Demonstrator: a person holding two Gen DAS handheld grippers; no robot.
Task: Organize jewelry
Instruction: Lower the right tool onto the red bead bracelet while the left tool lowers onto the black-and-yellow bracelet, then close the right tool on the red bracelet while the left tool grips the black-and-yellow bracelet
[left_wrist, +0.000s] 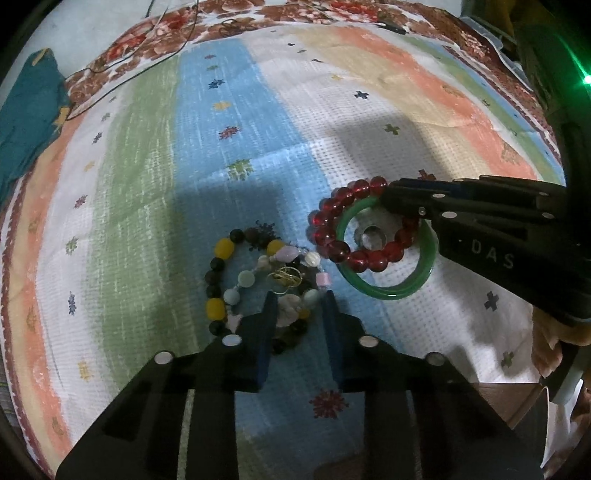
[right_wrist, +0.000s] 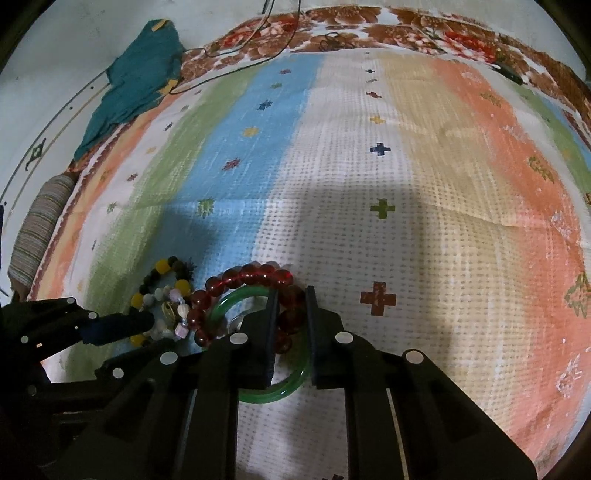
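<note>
A red bead bracelet (left_wrist: 332, 236) lies over a green bangle (left_wrist: 391, 291) on the striped cloth, with a silver ring (left_wrist: 370, 236) inside them. To their left lies a black-and-yellow bead bracelet (left_wrist: 218, 273), a pale stone bracelet (left_wrist: 243, 280) and thin gold rings (left_wrist: 286, 277). My left gripper (left_wrist: 299, 299) is open, its fingers astride the pale beads. My right gripper (right_wrist: 291, 295) is open, its fingers astride the red beads (right_wrist: 258, 275) and the rim of the bangle (right_wrist: 291, 384); it also shows in the left wrist view (left_wrist: 399, 206).
The striped patterned cloth (right_wrist: 406, 184) covers the surface, with a floral border at the far edge. A teal garment (right_wrist: 136, 77) and thin black cables (right_wrist: 236, 62) lie at the far left. A striped cushion (right_wrist: 40, 221) sits at the left edge.
</note>
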